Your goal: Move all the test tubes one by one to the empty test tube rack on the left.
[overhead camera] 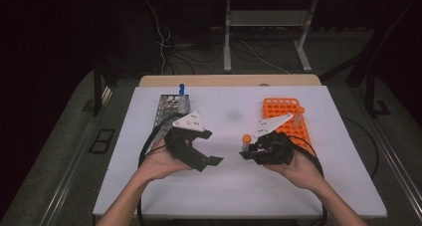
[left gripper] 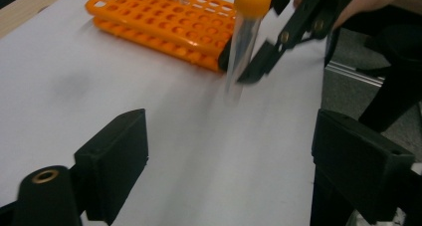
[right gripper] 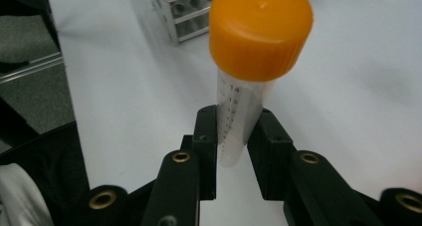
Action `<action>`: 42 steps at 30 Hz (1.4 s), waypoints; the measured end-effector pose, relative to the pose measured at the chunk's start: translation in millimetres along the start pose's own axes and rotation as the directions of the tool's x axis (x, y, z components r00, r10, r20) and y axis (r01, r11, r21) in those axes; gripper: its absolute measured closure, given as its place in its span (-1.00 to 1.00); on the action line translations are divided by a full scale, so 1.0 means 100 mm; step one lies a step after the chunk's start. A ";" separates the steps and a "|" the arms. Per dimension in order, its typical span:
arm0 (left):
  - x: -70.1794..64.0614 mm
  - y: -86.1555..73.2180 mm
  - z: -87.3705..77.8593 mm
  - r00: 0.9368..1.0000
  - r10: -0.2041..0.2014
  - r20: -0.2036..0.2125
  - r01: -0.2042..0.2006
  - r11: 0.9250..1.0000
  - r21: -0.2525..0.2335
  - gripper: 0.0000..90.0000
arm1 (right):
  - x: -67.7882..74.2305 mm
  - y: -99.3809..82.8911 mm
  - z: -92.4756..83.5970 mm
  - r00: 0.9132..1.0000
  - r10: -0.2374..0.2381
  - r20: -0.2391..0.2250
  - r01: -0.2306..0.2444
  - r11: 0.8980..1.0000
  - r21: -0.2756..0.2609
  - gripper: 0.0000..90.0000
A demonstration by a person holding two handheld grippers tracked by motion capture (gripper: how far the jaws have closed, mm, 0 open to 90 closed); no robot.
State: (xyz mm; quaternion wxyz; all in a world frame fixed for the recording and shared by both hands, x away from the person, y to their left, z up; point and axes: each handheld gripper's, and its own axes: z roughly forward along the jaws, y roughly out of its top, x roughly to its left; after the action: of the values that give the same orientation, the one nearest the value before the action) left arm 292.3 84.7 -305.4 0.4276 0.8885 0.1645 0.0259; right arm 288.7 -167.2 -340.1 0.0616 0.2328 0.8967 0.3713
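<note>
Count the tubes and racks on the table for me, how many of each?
Orange-capped tubes: 2, one in the right claw, one standing in the orange rack.
Blue-capped tubes: 1
Orange racks: 1
Metal racks: 1
Total: 5

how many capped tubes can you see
3: an orange-capped tube clamped in the right gripper, another orange-capped tube standing in the orange rack, and a blue-capped tube in the metal rack. More may be hidden.
</note>
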 end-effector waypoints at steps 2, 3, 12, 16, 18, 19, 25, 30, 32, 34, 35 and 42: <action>0.00 0.04 0.03 1.000 0.011 0.014 -0.011 1.000 0.007 -0.63 | 0.05 0.03 0.06 1.000 -0.016 -0.014 0.016 1.000 0.006 0.65; 0.00 0.06 0.04 1.000 0.018 0.021 -0.018 1.000 0.012 -0.59 | 0.07 0.04 0.08 0.999 -0.026 -0.021 0.027 1.000 0.009 0.65; -0.01 0.15 0.13 0.996 0.055 0.066 -0.057 0.998 0.036 -0.09 | 0.22 0.16 0.28 0.995 -0.066 -0.070 0.068 0.997 0.023 0.65; 0.00 0.14 0.12 0.995 0.063 0.075 -0.066 0.997 0.040 0.29 | 0.27 0.22 0.33 0.994 -0.070 -0.082 0.072 0.997 0.021 0.65; 0.01 0.14 0.11 0.996 0.060 0.072 -0.063 0.997 0.048 0.48 | 0.28 0.24 0.34 0.994 -0.071 -0.087 0.072 0.997 0.014 0.64; 0.02 0.13 0.10 0.996 0.059 0.074 -0.062 0.997 0.050 0.52 | 0.28 0.25 0.35 0.994 -0.069 -0.087 0.070 0.997 0.010 0.64; 0.11 0.14 -0.01 0.998 0.044 0.049 -0.047 0.997 0.055 0.54 | 0.26 0.28 0.36 0.995 -0.049 -0.089 0.048 0.999 -0.016 0.46; 0.22 0.16 -0.13 0.999 0.030 0.026 -0.031 0.999 0.044 0.54 | 0.23 0.27 0.32 0.997 -0.038 -0.068 0.036 0.999 -0.031 0.25; 0.26 0.16 -0.18 1.000 0.024 0.015 -0.025 0.999 0.041 0.54 | 0.22 0.25 0.30 0.997 -0.031 -0.066 0.028 0.999 -0.040 0.16; 0.30 0.17 -0.22 1.000 0.016 0.001 -0.016 0.999 0.037 0.54 | 0.20 0.23 0.27 0.998 -0.025 -0.063 0.021 0.998 -0.050 0.05; 0.32 0.17 -0.24 1.000 0.014 -0.006 -0.013 0.999 0.037 0.54 | 0.19 0.22 0.26 0.998 -0.020 -0.068 0.016 0.998 -0.056 0.01; 0.49 0.15 -0.39 0.998 -0.016 -0.057 0.018 0.999 0.033 0.54 | 0.15 0.11 0.18 0.998 0.022 -0.058 -0.027 0.996 -0.081 -0.57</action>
State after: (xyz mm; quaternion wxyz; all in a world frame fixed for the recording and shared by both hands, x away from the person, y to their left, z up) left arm 335.8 121.0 -273.3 0.4081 0.8929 0.1848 0.0449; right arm 284.5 -142.1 -344.7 0.0406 0.2304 0.8792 0.4149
